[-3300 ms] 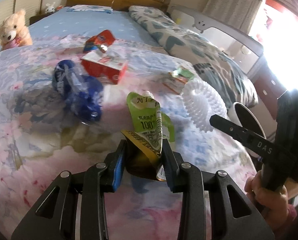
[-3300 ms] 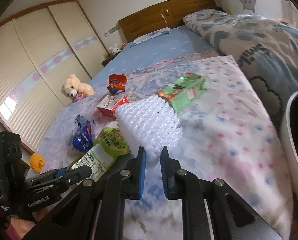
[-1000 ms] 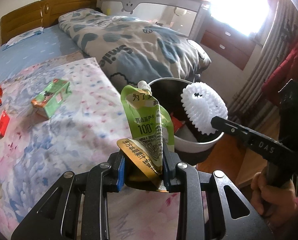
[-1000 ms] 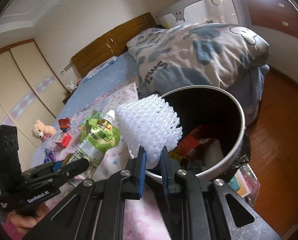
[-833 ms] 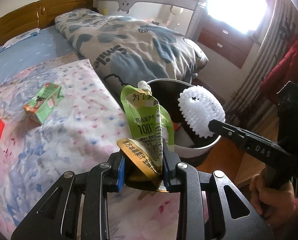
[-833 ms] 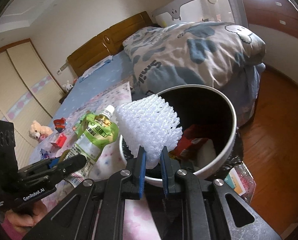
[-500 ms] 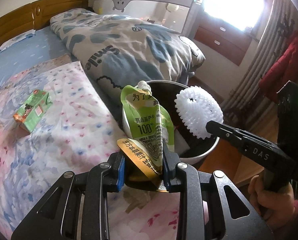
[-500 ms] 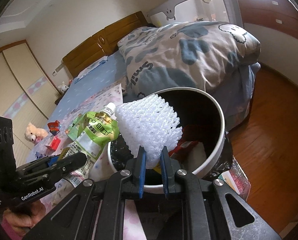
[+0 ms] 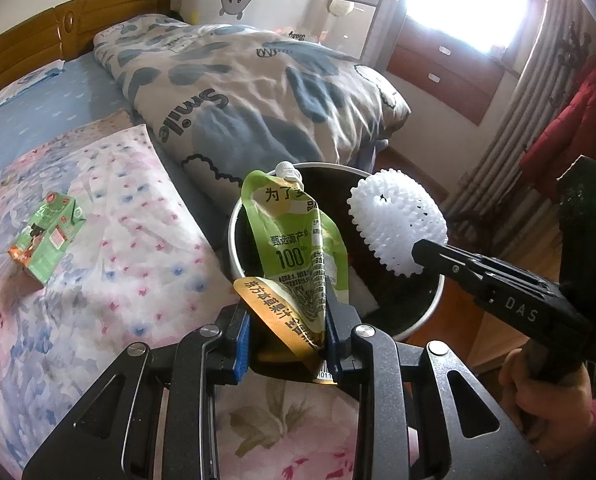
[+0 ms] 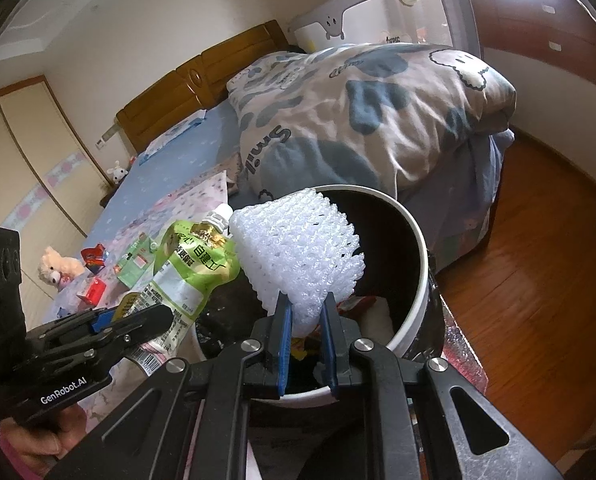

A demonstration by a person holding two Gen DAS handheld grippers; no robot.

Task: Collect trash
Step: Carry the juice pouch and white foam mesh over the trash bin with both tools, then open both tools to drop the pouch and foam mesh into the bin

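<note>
My left gripper [image 9: 286, 334] is shut on a green juice pouch [image 9: 293, 248] with a white spout, held upright over the near rim of the white trash bin [image 9: 434, 300]. My right gripper [image 10: 302, 324] is shut on a white foam fruit net [image 10: 298, 252], which hangs over the bin's [image 10: 412, 308] dark opening. In the left wrist view the net [image 9: 396, 228] sits above the bin's right side, with the right gripper [image 9: 422, 250] pinching it. The pouch [image 10: 193, 268] shows at the left of the right wrist view. Red wrappers and a white piece lie inside the bin.
A green carton [image 9: 45, 240] lies on the floral blanket [image 9: 109, 264] to the left. More wrappers [image 10: 93, 276] and a teddy bear [image 10: 55, 270] lie farther up the bed. A folded duvet [image 9: 257, 108] rises behind the bin. Wooden floor [image 10: 538, 288] spreads to the right.
Both grippers have moved toward the bin with their loads; the bin now sits closer and more centred under the pouch and the net. Both grips are unchanged.
</note>
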